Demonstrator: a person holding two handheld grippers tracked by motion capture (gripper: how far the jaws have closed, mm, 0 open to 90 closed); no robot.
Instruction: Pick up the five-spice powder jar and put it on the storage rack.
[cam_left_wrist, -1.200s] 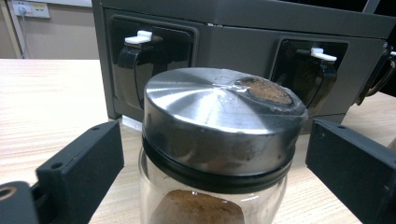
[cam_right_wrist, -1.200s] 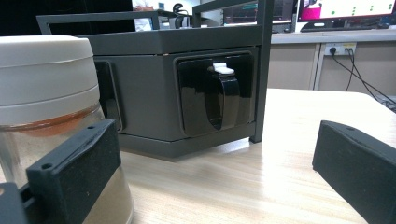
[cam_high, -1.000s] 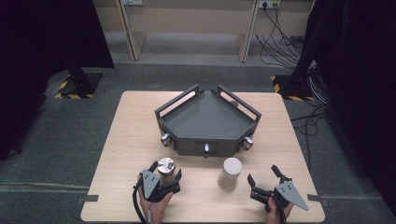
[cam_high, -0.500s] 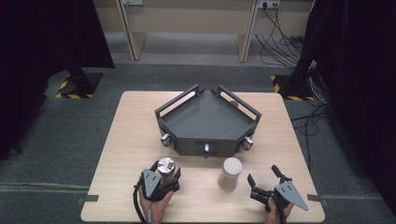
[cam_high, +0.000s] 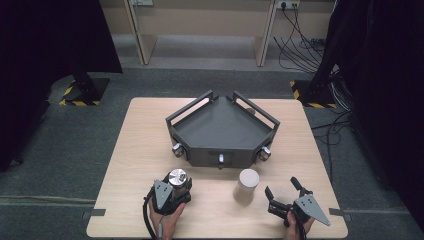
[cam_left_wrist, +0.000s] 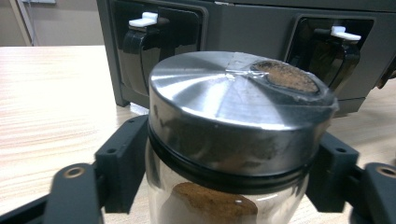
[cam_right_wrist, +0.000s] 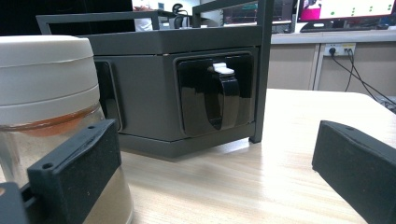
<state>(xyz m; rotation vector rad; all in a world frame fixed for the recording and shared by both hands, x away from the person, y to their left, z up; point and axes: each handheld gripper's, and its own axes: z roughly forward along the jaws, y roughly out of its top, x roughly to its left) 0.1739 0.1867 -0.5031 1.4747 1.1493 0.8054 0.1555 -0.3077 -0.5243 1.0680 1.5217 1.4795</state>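
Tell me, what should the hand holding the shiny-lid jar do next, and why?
Probably lift it. The left gripper has just been closing, and its jaws now flank the glass jar with the silver metal lid, apparently gripping it, while it stands on the wooden table before the dark grey rack.

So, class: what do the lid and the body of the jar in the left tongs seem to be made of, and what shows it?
Lid: probably brushed metal; silvery, with radial streaks of shine. Jar body: clear, likely glass, though plastic is possible; brown powder shows through its wall. The left tongs have just been closing round it.
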